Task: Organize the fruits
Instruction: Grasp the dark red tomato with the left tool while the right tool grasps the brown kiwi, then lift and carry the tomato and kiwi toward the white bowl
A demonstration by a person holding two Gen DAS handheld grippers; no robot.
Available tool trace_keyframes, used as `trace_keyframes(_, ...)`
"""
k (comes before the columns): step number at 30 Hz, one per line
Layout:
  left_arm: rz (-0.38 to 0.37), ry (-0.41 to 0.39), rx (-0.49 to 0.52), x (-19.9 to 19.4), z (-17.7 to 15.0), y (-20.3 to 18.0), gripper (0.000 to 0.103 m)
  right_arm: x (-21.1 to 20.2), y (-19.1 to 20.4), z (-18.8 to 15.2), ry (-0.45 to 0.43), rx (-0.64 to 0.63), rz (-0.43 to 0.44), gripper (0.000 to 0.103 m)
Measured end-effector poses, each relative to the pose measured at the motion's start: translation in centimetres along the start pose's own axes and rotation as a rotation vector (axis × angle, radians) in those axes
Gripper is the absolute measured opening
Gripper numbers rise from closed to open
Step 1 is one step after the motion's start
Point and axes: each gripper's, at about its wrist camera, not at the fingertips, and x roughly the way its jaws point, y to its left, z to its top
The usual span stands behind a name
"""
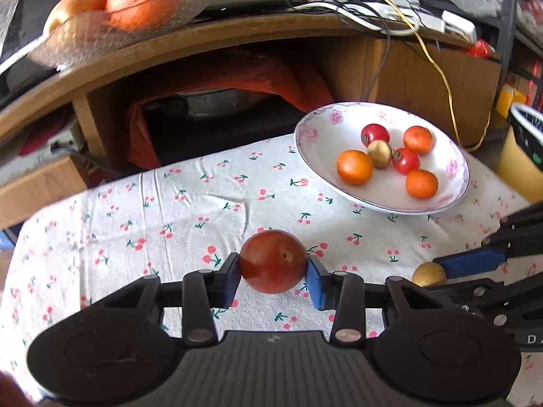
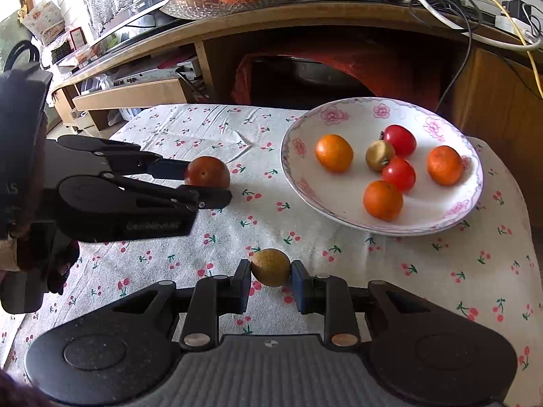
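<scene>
The dark red round fruit [image 1: 273, 261] sits between the blue pads of the left hand-held gripper [image 1: 274, 276], which is closed on it across its widest part, above the middle of the desk [image 1: 190, 203]. It appears smooth, firm-skinned and light; a round, glossy body may roll out of the pads, so a grip at the equator suits it, with moderate pressure to avoid bruising. The small brown-yellow fruit [image 2: 270, 267] is clamped the same way in the right hand-held gripper [image 2: 271, 283], nearer the desk's front edge. Its dull skin looks rougher and probably less slippery, though its small size leaves little pad contact.

The flowered plate [image 2: 339, 112] stands toward the desk's far right corner, well apart from both fruits. It holds three small oranges [image 2: 334, 153], two red fruits [image 2: 398, 173] and one brown-yellow fruit [image 2: 379, 156], clustered near its centre.
</scene>
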Motion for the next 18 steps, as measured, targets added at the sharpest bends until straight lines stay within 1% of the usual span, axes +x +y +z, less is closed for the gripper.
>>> trace_keyframes(3,-0.004,0.014,0.004,-0.6,-0.3,-0.1,0.048,-0.4,-0.1,-0.1,0.005,0.007,-0.017,0.02)
trace_keyframes(6,-0.049,0.057,-0.007,-1.9,-1.0,-0.3,0.048,-1.3,-0.1,-0.5,0.005,0.015,-0.022,0.02)
trace_keyframes(10,-0.079,0.111,0.033,-4.4,-2.7,-1.9,0.048,-3.2,0.5,-1.3,0.011,0.006,-0.033,0.02)
trace_keyframes(13,-0.108,0.144,0.033,-6.3,-4.0,-3.1,0.048,-4.4,1.2,-2.3,0.04,0.003,-0.044,0.02)
trace_keyframes(16,-0.12,0.173,0.053,-7.7,-5.5,-4.5,0.048,-5.3,2.3,-3.5,0.077,-0.019,-0.061,0.02)
trace_keyframes(18,-0.11,0.176,0.074,-8.5,-6.2,-5.4,0.048,-5.5,3.2,-4.4,0.101,-0.033,-0.068,0.02)
